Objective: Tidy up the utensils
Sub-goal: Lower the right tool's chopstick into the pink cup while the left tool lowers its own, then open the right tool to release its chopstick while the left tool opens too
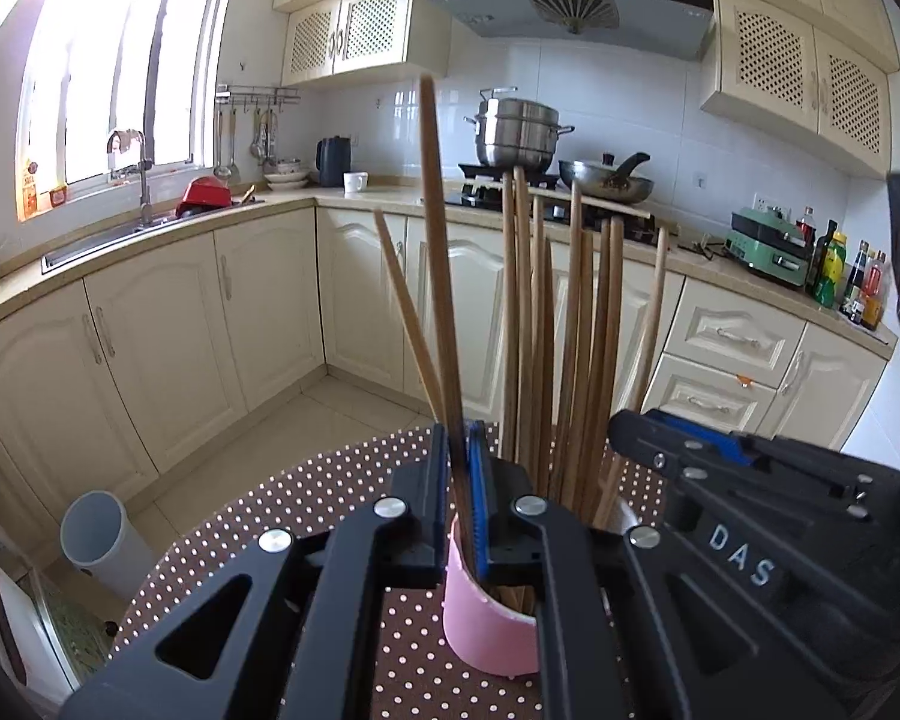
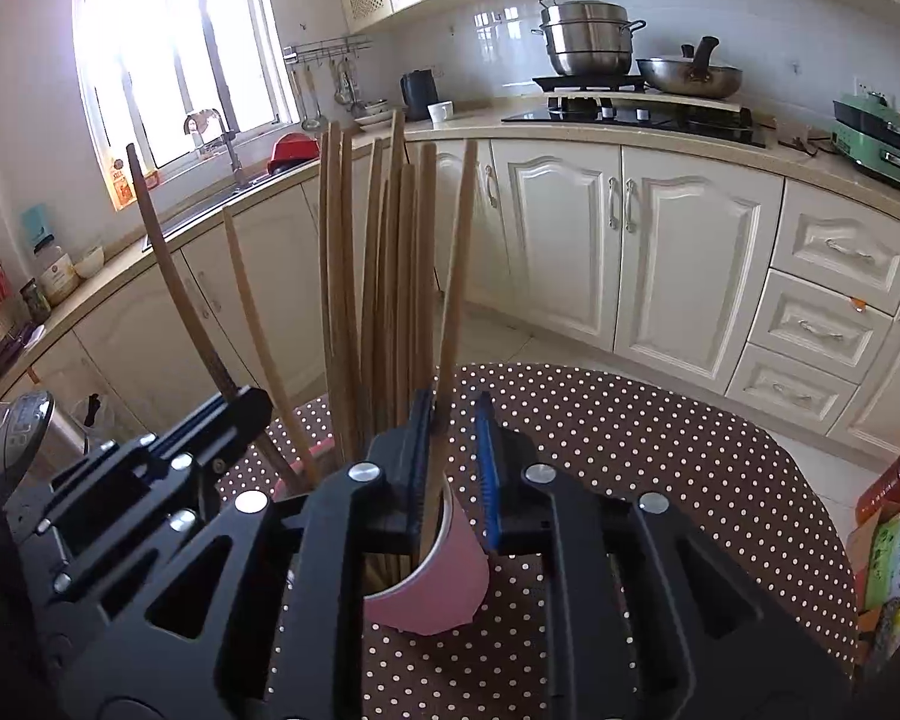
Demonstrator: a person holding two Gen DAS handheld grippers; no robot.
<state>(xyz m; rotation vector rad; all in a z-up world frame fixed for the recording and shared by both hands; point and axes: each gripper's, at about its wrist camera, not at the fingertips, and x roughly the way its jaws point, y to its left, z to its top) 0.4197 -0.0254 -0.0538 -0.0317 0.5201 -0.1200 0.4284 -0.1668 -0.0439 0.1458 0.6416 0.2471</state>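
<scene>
A pink cup stands on the brown polka-dot table and holds several wooden chopsticks upright. My left gripper is just above the cup's rim, shut on one chopstick whose lower end reaches into the cup. In the right wrist view the same pink cup sits under my right gripper. Its jaws stand a little apart, and one chopstick leans against the left pad, clear of the right pad. The two grippers are side by side at the cup.
The round table ends in front of cream kitchen cabinets. A grey bin stands on the floor at left. A bottle and packets crowd the table's right edge. A rice cooker sits at far left.
</scene>
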